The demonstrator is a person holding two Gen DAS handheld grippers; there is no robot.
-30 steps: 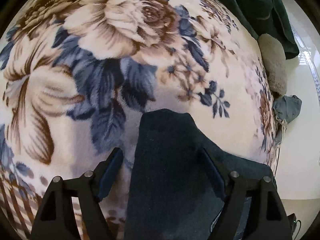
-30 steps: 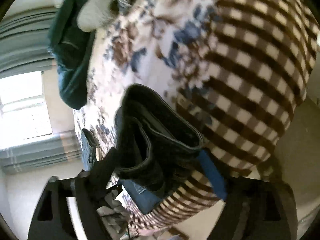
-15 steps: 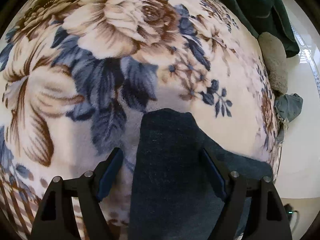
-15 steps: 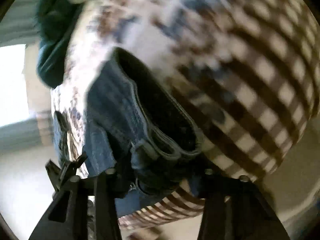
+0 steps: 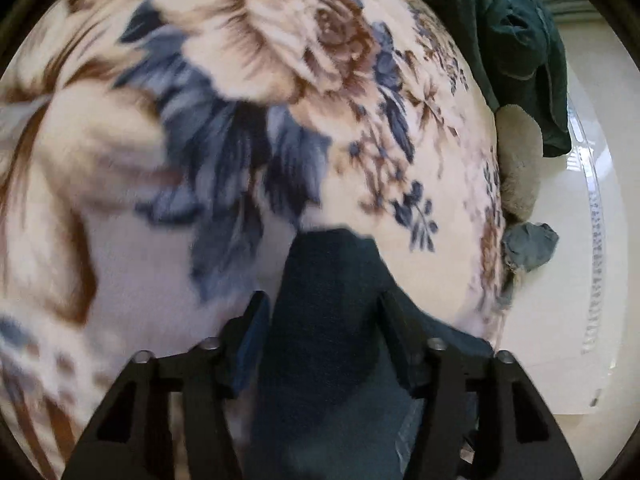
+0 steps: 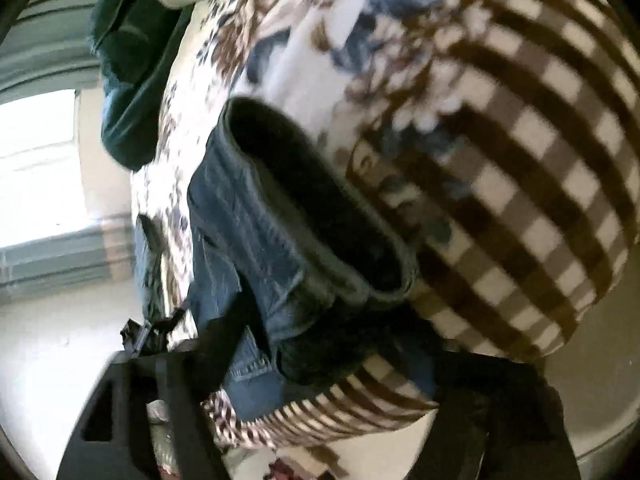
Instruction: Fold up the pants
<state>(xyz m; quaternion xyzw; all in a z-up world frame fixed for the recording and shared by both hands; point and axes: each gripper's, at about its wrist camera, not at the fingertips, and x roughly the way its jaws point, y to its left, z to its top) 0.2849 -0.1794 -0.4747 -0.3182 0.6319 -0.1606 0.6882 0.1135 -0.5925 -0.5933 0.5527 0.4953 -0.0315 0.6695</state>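
Note:
Dark blue denim pants (image 5: 328, 320) lie on a floral blanket (image 5: 200, 120). In the left wrist view a pant end sits between the fingers of my left gripper (image 5: 324, 320), which is closed on the cloth. In the right wrist view the waistband (image 6: 320, 216) gapes open over the blanket's checked border (image 6: 520, 160). My right gripper (image 6: 320, 352) is closed on the waistband end of the pants (image 6: 256, 264). Both views are blurred by motion.
A dark green garment (image 5: 516, 40) and a beige cushion (image 5: 518, 160) lie at the blanket's far right edge, with a small grey cloth (image 5: 530, 246) below them. White floor (image 5: 580, 280) runs beyond the edge. A bright window (image 6: 36, 152) shows at left.
Both grippers have shifted with the pants in them. The right view swung, and the waistband now sits higher and wider in it. The left pant end stays between the fingers.

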